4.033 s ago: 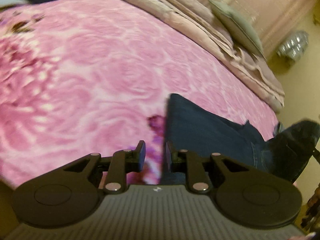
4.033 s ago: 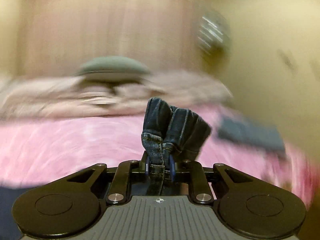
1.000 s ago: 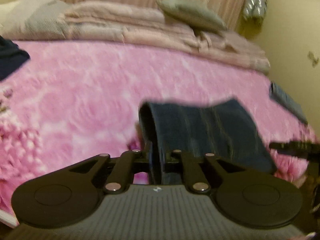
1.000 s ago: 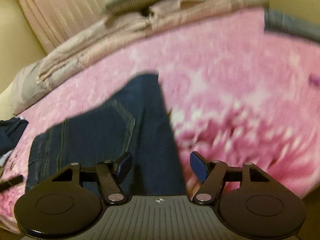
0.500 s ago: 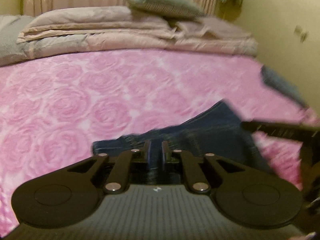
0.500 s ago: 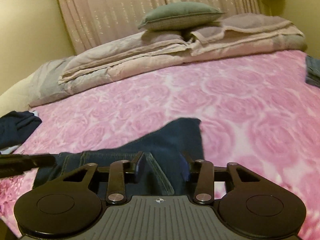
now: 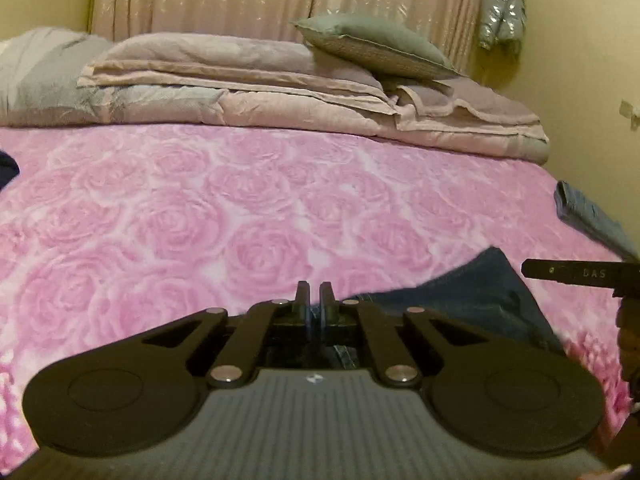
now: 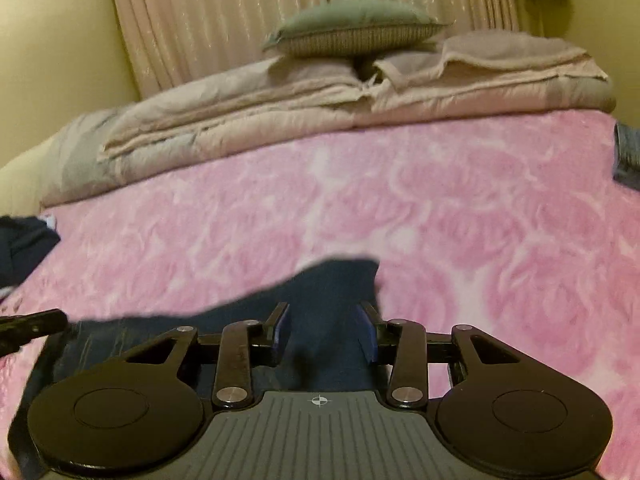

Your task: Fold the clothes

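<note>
Pink rose-patterned bed carries jeans, folded quilts.

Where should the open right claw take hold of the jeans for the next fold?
Probably the near edge of the jeans, come at low and straight ahead. The right claw stands open with the denim between its fingers, lying flat on the pink blanket. The left claw is shut on the jeans' other near corner.

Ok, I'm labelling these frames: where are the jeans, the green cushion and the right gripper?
jeans (image 8: 332, 280): right wrist view, dark denim ahead of the fingers.
green cushion (image 7: 372, 42): left wrist view, its top face.
right gripper (image 8: 325, 332): right wrist view, between its open fingertips.
</note>
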The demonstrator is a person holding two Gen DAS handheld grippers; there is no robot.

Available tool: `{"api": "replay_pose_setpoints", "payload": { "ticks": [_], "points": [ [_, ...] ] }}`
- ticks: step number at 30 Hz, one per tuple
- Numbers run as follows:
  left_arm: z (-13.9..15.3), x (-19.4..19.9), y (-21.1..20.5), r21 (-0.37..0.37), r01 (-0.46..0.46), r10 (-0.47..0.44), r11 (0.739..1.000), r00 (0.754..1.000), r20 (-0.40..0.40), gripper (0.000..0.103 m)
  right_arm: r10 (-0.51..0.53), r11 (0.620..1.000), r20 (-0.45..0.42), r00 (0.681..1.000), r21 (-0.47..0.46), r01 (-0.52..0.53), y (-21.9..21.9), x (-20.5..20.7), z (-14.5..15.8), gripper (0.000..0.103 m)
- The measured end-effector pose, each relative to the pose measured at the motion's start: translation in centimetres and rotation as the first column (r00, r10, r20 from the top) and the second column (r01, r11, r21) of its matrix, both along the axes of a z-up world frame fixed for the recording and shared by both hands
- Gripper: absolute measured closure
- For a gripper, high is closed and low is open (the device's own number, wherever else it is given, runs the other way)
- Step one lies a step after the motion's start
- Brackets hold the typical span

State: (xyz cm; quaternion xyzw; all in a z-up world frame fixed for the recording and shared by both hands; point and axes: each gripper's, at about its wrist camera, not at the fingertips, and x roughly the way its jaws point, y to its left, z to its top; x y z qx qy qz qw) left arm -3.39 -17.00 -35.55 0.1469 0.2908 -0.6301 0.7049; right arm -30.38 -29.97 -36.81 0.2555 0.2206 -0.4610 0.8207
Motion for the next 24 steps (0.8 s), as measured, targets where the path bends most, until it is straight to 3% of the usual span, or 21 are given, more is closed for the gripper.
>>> {"api": "replay_pose_setpoints", "payload": {
  "ticks": [5, 7, 14, 18, 24],
  "points": [
    [-3.3, 0.0, -0.3, 0.046, -0.013, 0.01, 0.999, 0.998, 0.065, 0.099, 0.026, 0.999, -0.022, 0.999, 0.035, -0.025, -3.7, 1.5, -1.3, 0.063],
    [-4.1, 0.0, 0.3, 0.027, -0.022, 0.02, 0.999, 0.997, 0.074, 0.099, 0.01, 0.998, -0.011, 1.0, 0.056, -0.009, -3.9, 0.9, -1.5, 0.063],
    [-2.0, 1.5, 2.4, 0.016, -0.066, 0.066, 0.998, 0.998, 0.021, 0.101, -0.077, 0.99, 0.044, 0.996, 0.121, 0.071, -3.3, -1.9, -1.8, 0.063],
    [0.7, 0.8, 6.5, -0.02, -0.025, 0.024, 0.999, 0.998, -0.053, 0.101, -0.062, 0.995, 0.091, 0.994, 0.079, 0.055, 2.1, -5.1, 0.4, 0.063],
    [1.2, -4.0, 11.8, -0.014, 0.118, -0.118, 0.993, 0.993, -0.002, 0.101, -0.006, 0.998, 0.067, 0.998, 0.064, 0.002, 11.4, -6.8, 0.9, 0.063]
  ]
}}
